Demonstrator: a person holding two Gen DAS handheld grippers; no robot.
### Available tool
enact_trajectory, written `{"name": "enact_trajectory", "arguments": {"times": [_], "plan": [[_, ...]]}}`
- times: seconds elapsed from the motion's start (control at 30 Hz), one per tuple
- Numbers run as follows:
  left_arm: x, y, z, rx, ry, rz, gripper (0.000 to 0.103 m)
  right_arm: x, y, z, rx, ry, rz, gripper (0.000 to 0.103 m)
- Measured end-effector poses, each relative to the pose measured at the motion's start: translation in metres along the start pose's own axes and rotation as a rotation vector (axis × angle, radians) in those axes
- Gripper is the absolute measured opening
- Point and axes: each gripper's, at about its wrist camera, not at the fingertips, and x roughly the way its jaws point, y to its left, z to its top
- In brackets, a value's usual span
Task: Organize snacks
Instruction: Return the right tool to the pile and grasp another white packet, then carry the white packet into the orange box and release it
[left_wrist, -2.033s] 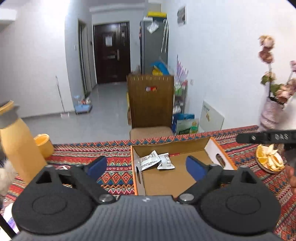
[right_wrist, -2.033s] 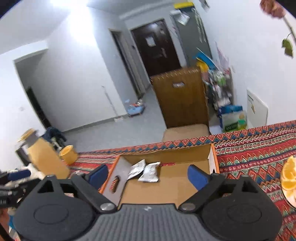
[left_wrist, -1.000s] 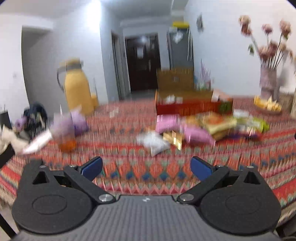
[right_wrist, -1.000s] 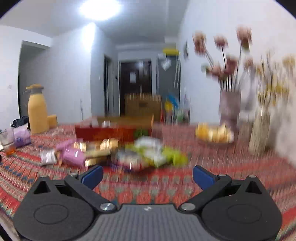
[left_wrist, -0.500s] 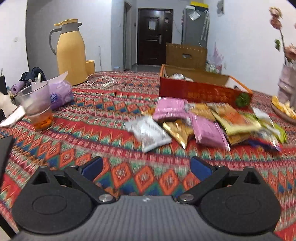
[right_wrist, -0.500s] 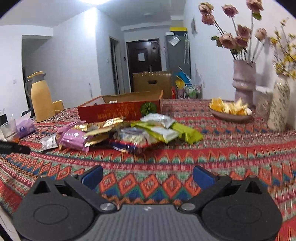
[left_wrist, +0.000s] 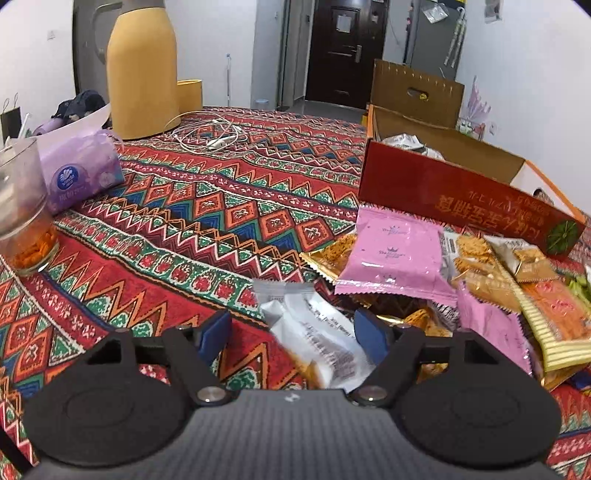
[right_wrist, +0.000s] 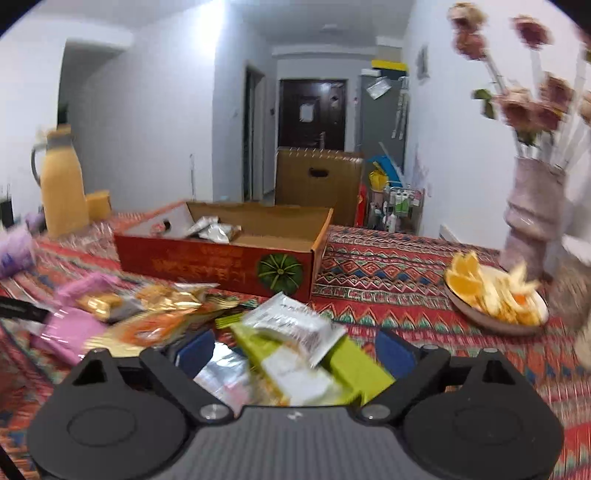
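Note:
A pile of snack packets lies on the patterned tablecloth in front of a red cardboard box (left_wrist: 461, 192) that holds a few silver packets (right_wrist: 212, 229). My left gripper (left_wrist: 291, 336) is open, its blue pads on either side of a white-silver packet (left_wrist: 314, 332) at the pile's left edge; a pink packet (left_wrist: 391, 254) lies just beyond. My right gripper (right_wrist: 295, 349) is open around a white packet (right_wrist: 295, 325) lying on green packets (right_wrist: 351, 365) at the pile's right end. The box also shows in the right wrist view (right_wrist: 221, 266).
On the left stand a yellow thermos (left_wrist: 142, 70), a purple tissue pack (left_wrist: 79, 173), a glass of tea (left_wrist: 22, 206) and a white cable (left_wrist: 210, 134). On the right are a plate of orange slices (right_wrist: 495, 295) and a flower vase (right_wrist: 532, 218).
Both grippers have come down from over the box to table level and moved forward into the pile. Each now has a packet between its open fingers, and the left fingers stand narrower.

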Motion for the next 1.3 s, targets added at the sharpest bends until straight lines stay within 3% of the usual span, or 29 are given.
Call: {"name": "enact_trajectory", "arguments": {"times": [0.1,0.3,0.37,0.4,0.43,0.47,0.5,0.7,0.87,1.03,1.17,1.3], "plan": [[-0.004,0.005,-0.003,0.050,-0.014,-0.037,0.065,0.039,-0.004,0.009,-0.068,0.049,0.026,0.088],[-0.015,0.016,-0.009,0.137,-0.007,-0.045,0.071,0.095,-0.021,0.010,-0.064,0.131,0.071,0.080],[-0.012,0.016,-0.007,0.112,0.007,-0.045,0.073,0.101,-0.031,0.011,-0.014,0.130,0.112,0.071],[-0.011,0.016,-0.006,0.099,0.011,-0.044,0.073,0.104,-0.035,0.010,0.006,0.129,0.130,0.061],[-0.010,0.015,-0.005,0.087,0.011,-0.044,0.063,0.105,-0.039,0.010,0.028,0.128,0.147,0.047],[-0.010,0.015,-0.005,0.075,0.011,-0.044,0.058,0.105,-0.041,0.010,0.047,0.129,0.146,0.046],[-0.012,0.014,-0.004,0.071,0.010,-0.049,0.037,0.105,-0.040,0.011,0.045,0.127,0.136,0.043],[-0.040,0.006,-0.012,0.104,-0.038,-0.037,0.036,0.068,-0.030,0.010,0.024,0.057,0.067,0.040],[-0.085,0.009,-0.021,0.100,-0.076,-0.069,0.036,-0.002,-0.012,-0.001,0.058,0.005,-0.039,0.040],[-0.132,0.007,-0.029,0.106,-0.140,-0.166,0.036,-0.068,0.005,-0.034,0.163,-0.001,-0.028,0.040],[-0.146,0.003,-0.030,0.139,-0.178,-0.190,0.036,-0.087,0.015,-0.048,0.139,0.033,-0.036,0.040],[-0.155,0.004,-0.031,0.135,-0.197,-0.201,0.036,-0.099,0.017,-0.044,0.144,0.007,-0.054,0.040]]}}
